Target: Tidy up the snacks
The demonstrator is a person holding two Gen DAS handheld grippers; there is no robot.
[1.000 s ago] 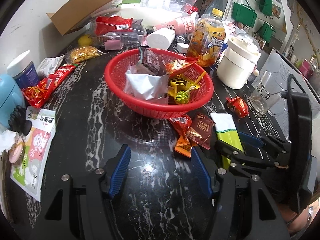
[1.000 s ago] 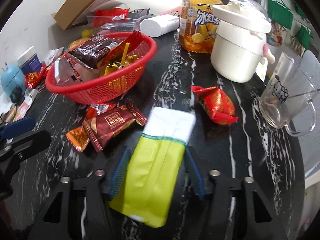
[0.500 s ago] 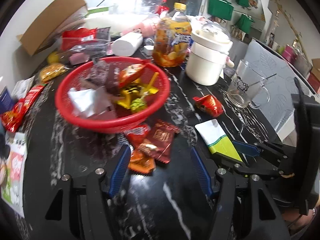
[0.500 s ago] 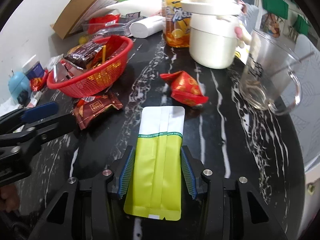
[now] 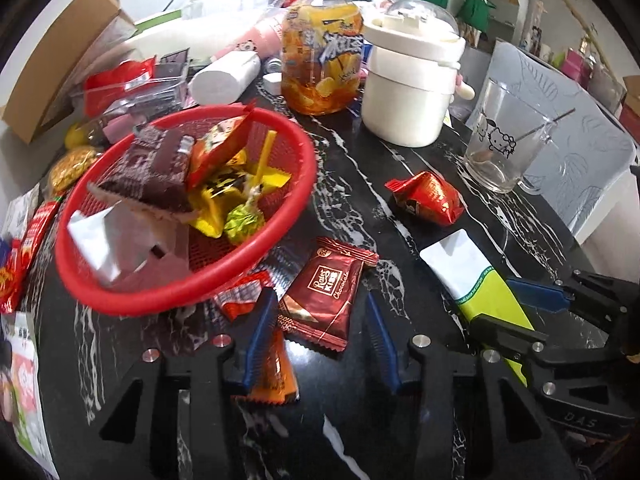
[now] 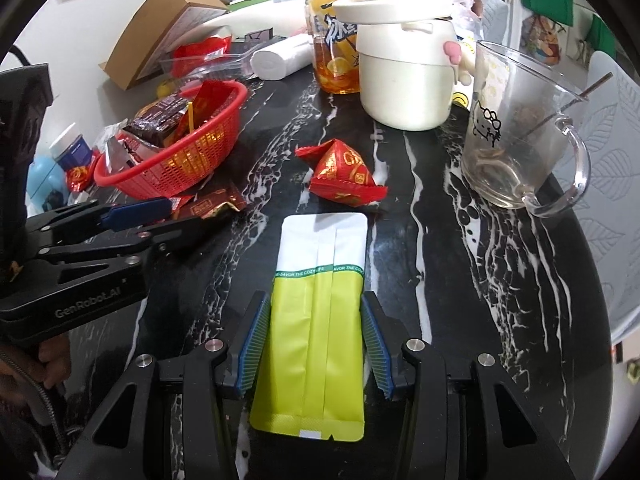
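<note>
Right now your right gripper point(image 6: 314, 344) has its two blue fingers pressed on the sides of the green and white packet point(image 6: 318, 300). That packet is long and flat, white at the far end and yellow-green at the near end. A thin green band across it reads "SAVOR THE COZY LIFE", though the letters are tiny, so I may have a word wrong. It lies on the black marble table point(image 6: 460, 280), near the red candy bag point(image 6: 344, 174) with gold print.

Your left gripper point(image 5: 316, 340) has its fingers apart, one on each side of the dark red chocolate bar point(image 5: 326, 296). They do not squeeze it. The bar's label says "Chocolate". An orange wrapper point(image 5: 274, 376) sits under the left finger.

Just beside the bar is the red basket point(image 5: 276, 248), full of snacks. Behind it stand the orange drink bottle point(image 5: 320, 40), the white pot point(image 5: 408, 84) and a glass mug point(image 5: 506, 140) with a cat drawing. The left gripper's side reads "GenRobot.AI".
</note>
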